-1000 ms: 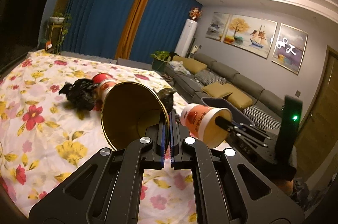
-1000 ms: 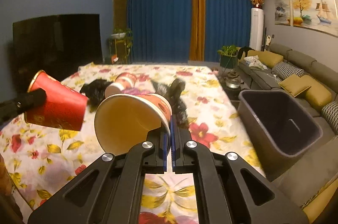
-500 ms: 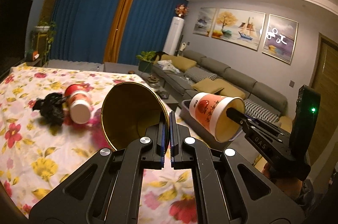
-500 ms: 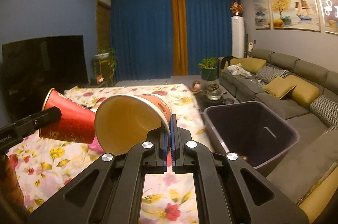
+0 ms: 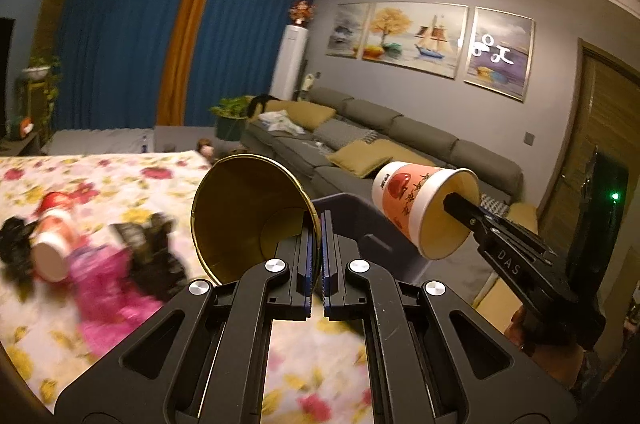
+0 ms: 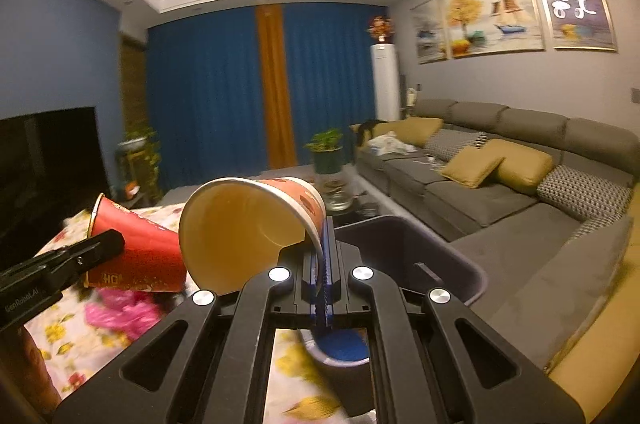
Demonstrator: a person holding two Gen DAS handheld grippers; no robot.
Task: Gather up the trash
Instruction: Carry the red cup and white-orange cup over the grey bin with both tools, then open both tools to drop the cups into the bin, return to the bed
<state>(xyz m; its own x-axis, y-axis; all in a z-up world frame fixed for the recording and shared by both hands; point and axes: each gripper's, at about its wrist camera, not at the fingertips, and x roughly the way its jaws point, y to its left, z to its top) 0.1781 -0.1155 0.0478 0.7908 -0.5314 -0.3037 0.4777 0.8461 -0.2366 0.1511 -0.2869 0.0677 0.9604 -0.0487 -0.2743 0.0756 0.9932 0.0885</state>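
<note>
1. Left gripper (image 5: pixel 322 244): jaws are pinching shut on the rim wall of a red paper cup with a gold-lined inside (image 5: pixel 252 212). The cup is lying on its side in the air, mouth facing the camera.
2. Right gripper (image 6: pixel 323 264): jaws are clamping shut on the rim of a white-and-orange printed paper cup (image 6: pixel 248 224), one finger inside the mouth and one outside. This cup is also tipping sideways, mouth toward the camera.
3. In the left wrist view the right gripper is showing at the right edge with its cup in the air in front of the sofa. In the right wrist view the left gripper is showing at the left edge with the red cup.
4. A dark grey plastic bin (image 6: pixel 408 256) is sitting just beyond both sets of jaws, beside the surface, open top showing. Both cups are near its rim; can't tell whether either is over the opening.
5. Surface with the floral cloth (image 5: pixel 120 176): more trash is lying there, blurred: another red-and-white paper cup on its side (image 5: pixel 52 244), crumpled black bags (image 5: pixel 156 256), and a pink plastic piece (image 5: pixel 104 300).
6. A grey sofa with yellow cushions (image 6: pixel 500 164) is running along the wall behind the bin.
</note>
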